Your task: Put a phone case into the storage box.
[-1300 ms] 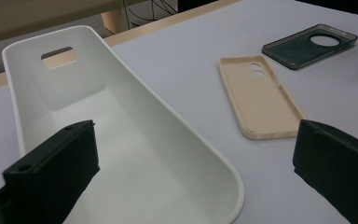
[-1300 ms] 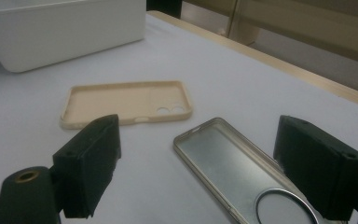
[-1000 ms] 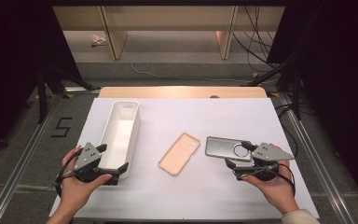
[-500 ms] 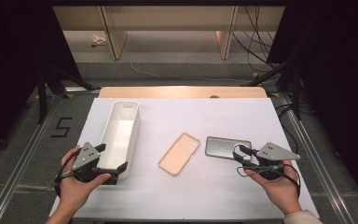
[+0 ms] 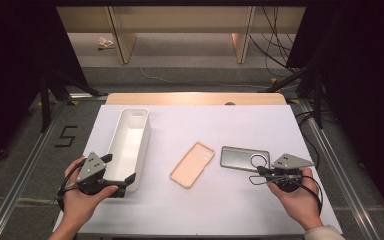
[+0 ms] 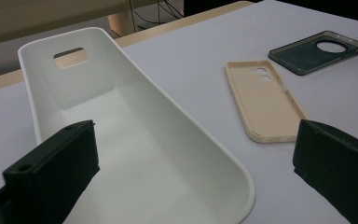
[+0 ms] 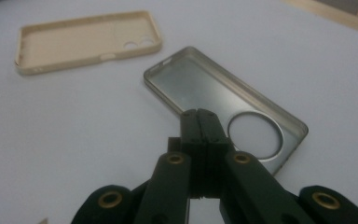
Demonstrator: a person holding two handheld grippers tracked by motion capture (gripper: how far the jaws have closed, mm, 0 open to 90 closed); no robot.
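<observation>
— Right gripper view: how are the jaws seen?
— The right gripper (image 7: 200, 116) has just been closed; its jaws are pressed together with nothing between them, at the near edge of the grey phone case (image 7: 223, 112).
— And the left gripper (image 6: 191, 158)?
— Its jaws are spread wide over the white bin (image 6: 135, 140). A beige case (image 5: 192, 164) is laid between bin and grey case on the table (image 5: 240, 125).

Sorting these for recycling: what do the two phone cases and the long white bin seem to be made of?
Beige phone case: likely soft matte silicone or rubbery plastic, opaque with thin rolled edges. Grey phone case: looks like translucent smoky plastic, glossy, the table showing through. White bin: seemingly rigid moulded plastic, smooth with a slight sheen and rounded corners.
</observation>
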